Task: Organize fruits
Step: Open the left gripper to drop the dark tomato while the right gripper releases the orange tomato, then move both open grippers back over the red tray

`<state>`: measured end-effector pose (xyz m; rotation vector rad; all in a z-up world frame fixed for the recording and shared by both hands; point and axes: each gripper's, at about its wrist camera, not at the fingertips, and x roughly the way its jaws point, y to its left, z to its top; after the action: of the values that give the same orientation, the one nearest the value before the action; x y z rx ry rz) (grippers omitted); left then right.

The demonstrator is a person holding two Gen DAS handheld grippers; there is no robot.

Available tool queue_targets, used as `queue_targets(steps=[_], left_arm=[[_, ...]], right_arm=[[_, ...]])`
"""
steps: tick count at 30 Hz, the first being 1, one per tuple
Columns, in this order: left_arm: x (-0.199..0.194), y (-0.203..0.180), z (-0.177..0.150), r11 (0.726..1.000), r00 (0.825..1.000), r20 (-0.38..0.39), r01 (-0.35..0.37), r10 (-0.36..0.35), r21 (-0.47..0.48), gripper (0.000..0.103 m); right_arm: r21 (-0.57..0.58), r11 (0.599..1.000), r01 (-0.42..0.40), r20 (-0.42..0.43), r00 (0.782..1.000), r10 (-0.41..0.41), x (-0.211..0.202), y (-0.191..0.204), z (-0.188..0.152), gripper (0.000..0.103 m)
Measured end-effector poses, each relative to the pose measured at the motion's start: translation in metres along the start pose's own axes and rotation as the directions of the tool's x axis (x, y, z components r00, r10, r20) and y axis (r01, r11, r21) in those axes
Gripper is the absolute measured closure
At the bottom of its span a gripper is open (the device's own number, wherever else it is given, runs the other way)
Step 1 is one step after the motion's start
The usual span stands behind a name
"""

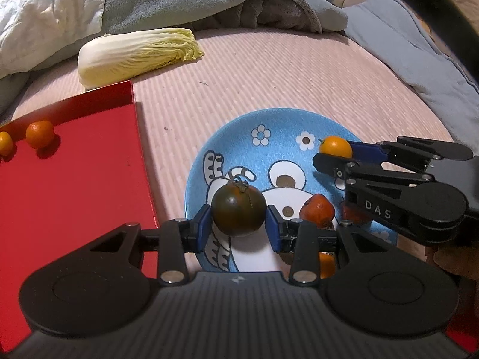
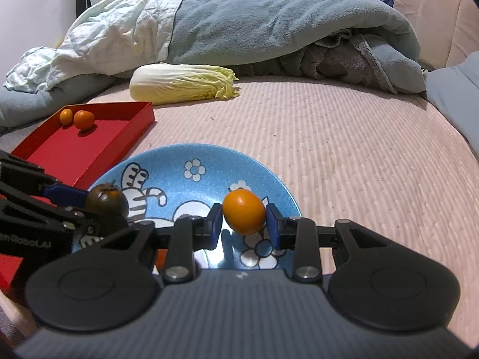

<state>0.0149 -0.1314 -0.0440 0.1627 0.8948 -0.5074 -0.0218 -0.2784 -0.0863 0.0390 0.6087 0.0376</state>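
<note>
My left gripper [image 1: 238, 223] is shut on a dark green-brown tomato [image 1: 238, 211], held just over the near part of a blue cartoon plate [image 1: 269, 122]. To its right, my right gripper [image 1: 330, 153] is shut on a small orange kumquat [image 1: 335, 147]. In the right wrist view the kumquat [image 2: 244, 211] sits between the blue pads of the right gripper [image 2: 244, 223] above the plate [image 2: 209, 158]. The left gripper [image 2: 97, 208] with the tomato [image 2: 107, 202] shows at the left. An orange-red fruit [image 1: 317, 209] lies on the plate.
A red tray [image 1: 83, 173] left of the plate holds two small orange fruits [image 1: 39, 134] [image 1: 5, 143]. A napa cabbage [image 1: 134, 56] lies behind it on the pink bedcover. Piled blue and white bedding [image 2: 254, 24] rings the back and right.
</note>
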Motion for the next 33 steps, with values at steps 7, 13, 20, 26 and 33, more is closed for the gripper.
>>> queue_targets(steps=[7, 13, 20, 26, 33], left_arm=[[0.0, -0.002, -0.001, 1.0, 1.0, 0.007, -0.014, 0.014, 0.019, 0.059], [-0.001, -0.003, -0.002, 0.999, 1.0, 0.001, -0.008, 0.008, 0.04, 0.058], [-0.016, -0.002, -0.003, 0.999, 0.999, 0.035, 0.002, -0.004, 0.052, 0.043], [-0.031, 0.004, -0.003, 0.999, 0.998, 0.066, 0.001, -0.004, 0.048, 0.041], [-0.046, 0.019, -0.004, 0.999, 0.995, 0.092, -0.03, 0.028, 0.018, 0.041]], right_arm=[[-0.002, 1.0, 0.004, 0.0, 1.0, -0.004, -0.001, -0.001, -0.001, 0.069], [0.004, 1.0, 0.002, 0.005, 1.0, -0.002, -0.004, -0.003, -0.002, 0.069], [0.014, 1.0, -0.016, 0.021, 1.0, 0.016, -0.008, -0.005, -0.003, 0.053], [0.014, 1.0, -0.008, 0.031, 0.999, 0.008, -0.01, -0.004, -0.005, 0.052], [0.065, 0.998, 0.002, 0.083, 0.997, -0.008, -0.025, -0.015, -0.005, 0.052]])
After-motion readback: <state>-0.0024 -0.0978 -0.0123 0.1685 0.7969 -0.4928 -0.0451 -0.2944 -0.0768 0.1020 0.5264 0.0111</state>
